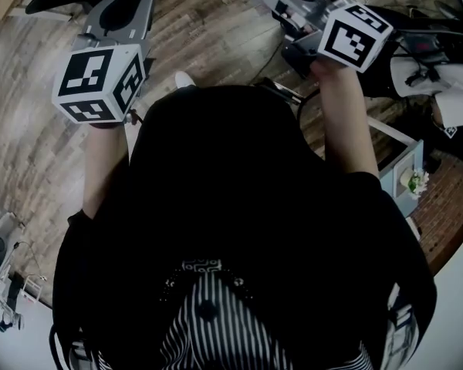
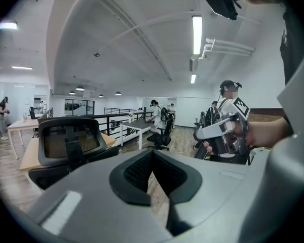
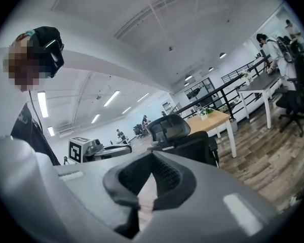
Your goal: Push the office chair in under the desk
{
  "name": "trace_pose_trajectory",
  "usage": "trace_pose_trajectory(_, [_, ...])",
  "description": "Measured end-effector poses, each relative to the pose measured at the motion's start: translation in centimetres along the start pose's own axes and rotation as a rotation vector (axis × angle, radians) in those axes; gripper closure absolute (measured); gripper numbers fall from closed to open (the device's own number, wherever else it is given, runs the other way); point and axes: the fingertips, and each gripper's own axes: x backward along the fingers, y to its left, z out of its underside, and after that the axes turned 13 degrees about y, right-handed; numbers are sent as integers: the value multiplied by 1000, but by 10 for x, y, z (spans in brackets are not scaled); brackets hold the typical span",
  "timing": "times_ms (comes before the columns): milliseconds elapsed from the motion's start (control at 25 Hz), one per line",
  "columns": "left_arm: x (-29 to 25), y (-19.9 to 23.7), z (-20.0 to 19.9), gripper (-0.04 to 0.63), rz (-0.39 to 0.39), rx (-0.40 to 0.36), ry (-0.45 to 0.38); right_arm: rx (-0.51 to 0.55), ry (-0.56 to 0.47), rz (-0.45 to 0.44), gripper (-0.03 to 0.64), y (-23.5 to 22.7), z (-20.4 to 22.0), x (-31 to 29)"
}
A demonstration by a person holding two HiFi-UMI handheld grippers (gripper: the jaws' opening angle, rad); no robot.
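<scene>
Two outstretched, seemingly level, left gripper (image 2: 153,156), right gripper (image 3: 152,158)

The grey-brown wood-plank floor (image 3: 266,161) carries a light wooden desk with white legs (image 3: 215,119) and, close in front of it, a black office chair with a headrest (image 3: 185,140). A small green potted plant (image 3: 206,112) stands on the desk top. Farther off, a dark-topped table on white legs (image 3: 258,84) stands on the same floor.

Office chair (image 3: 181,138) headrest covered in black mesh, desk (image 3: 215,119) beside it topped in pale wood, floor (image 3: 271,158) laid in grained planks.
</scene>
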Motion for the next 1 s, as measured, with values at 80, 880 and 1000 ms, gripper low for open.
trace_pose_trajectory(80, [-2,0,-1,594,7,-11,-3,-4,-14,6,617,-2,-1,1])
trace_pose_trajectory(880, [-4,120,28,592,-13,55,25,0,33,-24,617,-7,-47,-119])
trace_pose_trajectory(1000, [0,119,32,592,-22,61,31,2,43,-38,617,-5,-47,-120])
